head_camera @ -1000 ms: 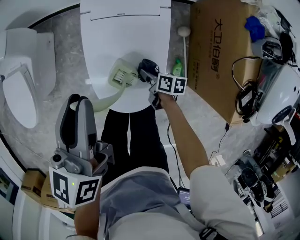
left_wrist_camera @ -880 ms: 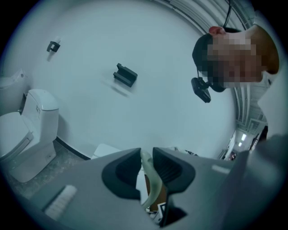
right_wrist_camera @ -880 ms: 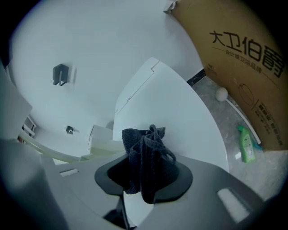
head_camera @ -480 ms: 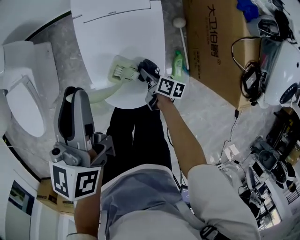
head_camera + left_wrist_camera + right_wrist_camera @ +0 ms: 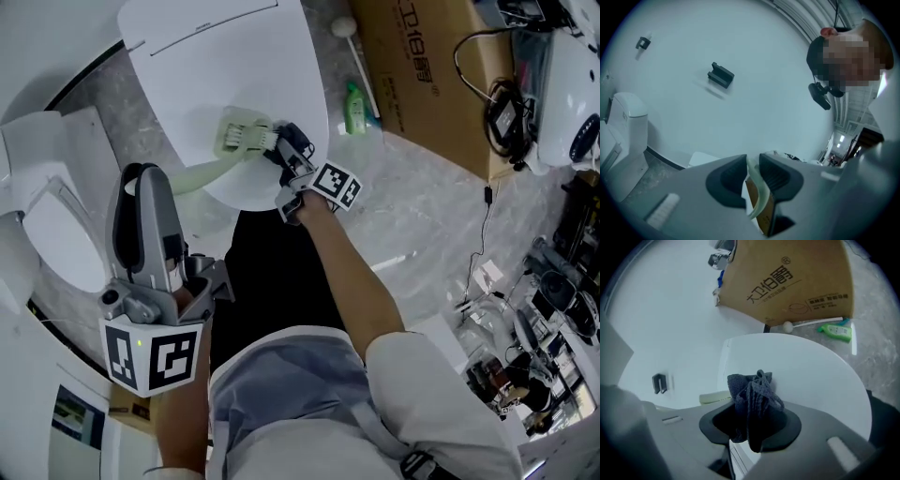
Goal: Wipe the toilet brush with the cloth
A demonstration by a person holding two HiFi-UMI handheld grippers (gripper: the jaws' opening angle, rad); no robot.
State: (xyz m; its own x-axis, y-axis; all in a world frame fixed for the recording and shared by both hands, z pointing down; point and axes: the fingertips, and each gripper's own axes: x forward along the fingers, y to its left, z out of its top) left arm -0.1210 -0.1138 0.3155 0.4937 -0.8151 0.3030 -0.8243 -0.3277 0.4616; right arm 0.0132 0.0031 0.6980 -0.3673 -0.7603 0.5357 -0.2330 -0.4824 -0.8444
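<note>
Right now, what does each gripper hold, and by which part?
The left gripper grips the toilet brush by its pale green handle. The right gripper pinches the dark cloth by a bunched fold.

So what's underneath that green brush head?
The closed white toilet lid, right below the toilet brush. Whether they touch is unclear; what lies under the lid is hidden.

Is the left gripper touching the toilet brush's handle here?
Touching. In the left gripper view, the left gripper pinches the pale green toilet brush handle between its jaws, no gap either side.
</note>
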